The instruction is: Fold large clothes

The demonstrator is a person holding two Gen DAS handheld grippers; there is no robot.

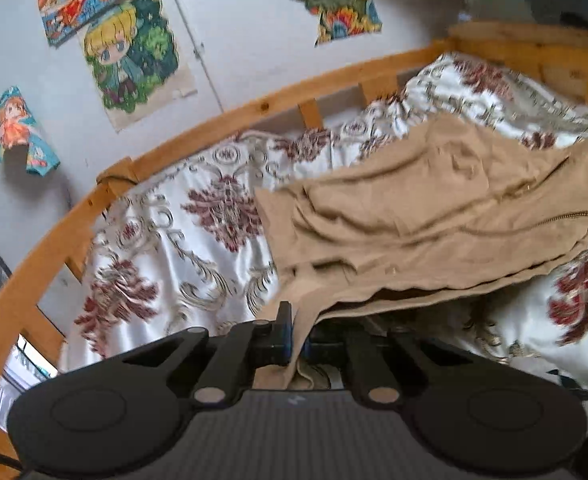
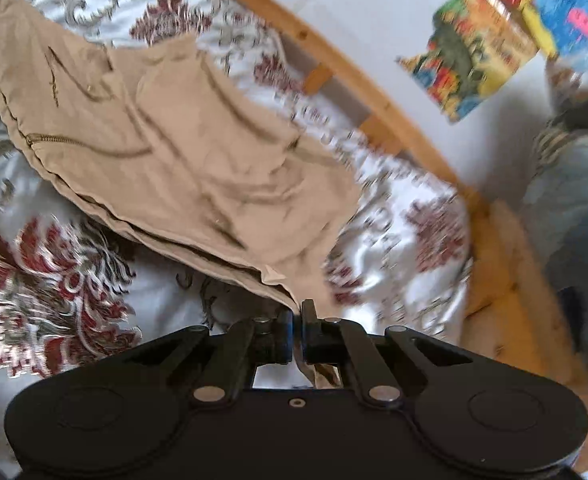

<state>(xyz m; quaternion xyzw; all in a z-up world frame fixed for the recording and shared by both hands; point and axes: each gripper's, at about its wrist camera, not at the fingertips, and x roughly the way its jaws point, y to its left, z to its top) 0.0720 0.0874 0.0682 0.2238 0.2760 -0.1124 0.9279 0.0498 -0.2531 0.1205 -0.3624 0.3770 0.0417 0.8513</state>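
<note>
A tan garment (image 1: 434,208) with a brass zipper lies partly folded on a floral bedspread (image 1: 166,248). Its near edge is lifted off the bed. My left gripper (image 1: 299,332) is shut on the garment's near left corner, with cloth bunched between the pads and hanging below them. In the right wrist view the same tan garment (image 2: 182,152) stretches away to the upper left. My right gripper (image 2: 297,326) is shut on its near right corner, and a thin fold of cloth is pinched between the fingers.
A wooden bed rail (image 1: 222,120) curves along the far side of the bed, seen too as the bed rail (image 2: 358,80) in the right wrist view. Cartoon posters (image 1: 134,60) hang on the white wall. A heap of blue and striped cloth (image 2: 566,184) sits beyond the bed's right end.
</note>
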